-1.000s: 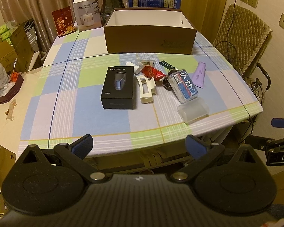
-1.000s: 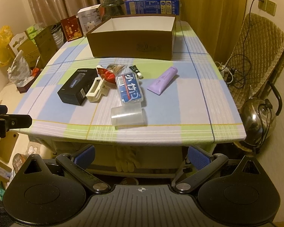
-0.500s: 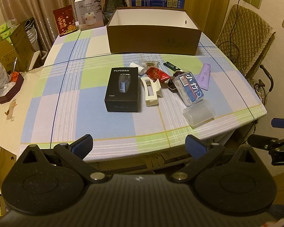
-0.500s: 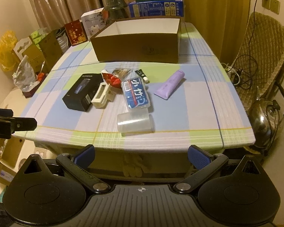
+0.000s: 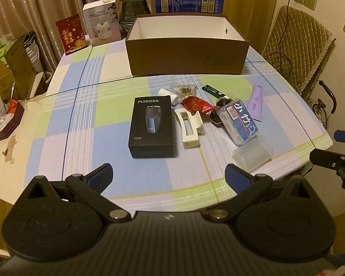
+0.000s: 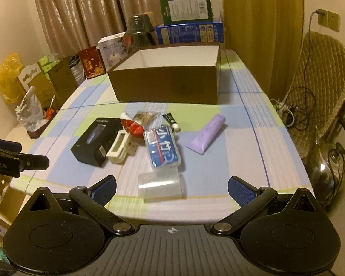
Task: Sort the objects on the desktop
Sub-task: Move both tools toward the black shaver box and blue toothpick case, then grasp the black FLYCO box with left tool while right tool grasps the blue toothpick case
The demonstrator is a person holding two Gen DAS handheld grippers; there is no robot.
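Both tools are held spread and bare at the near edge of the bench (image 5: 57,138): the left tool (image 5: 169,178) is lined up with the black shaver box (image 5: 152,127), the right tool (image 6: 172,187) with the clear plastic cup (image 6: 161,187), and nothing is gripped by either. Not one item is seen inside the open brown box (image 5: 186,55), which stands well behind the cluster, so the sorting is judged not yet begun. The risks are easy to read from here. The cup is lying on its side close to the near bench edge; if it is nudged rather than pinched, a roll off the bench could be expected, and its thin wall could be crushed by a hard squeeze. The blue-labelled clear case (image 6: 162,149) is just beside the cup and may be touching it, so it may be dragged along. The cream hair claw (image 5: 188,127) lies against the shaver box, and the red wrapper (image 5: 195,104), the small white tube (image 5: 169,96) and a dark item are crowded just behind; two things could be caught in one grab there. The purple tube (image 6: 207,136) lies apart and is judged the safest pick. With both tools aimed at one cluster, a clash between them is possible too.
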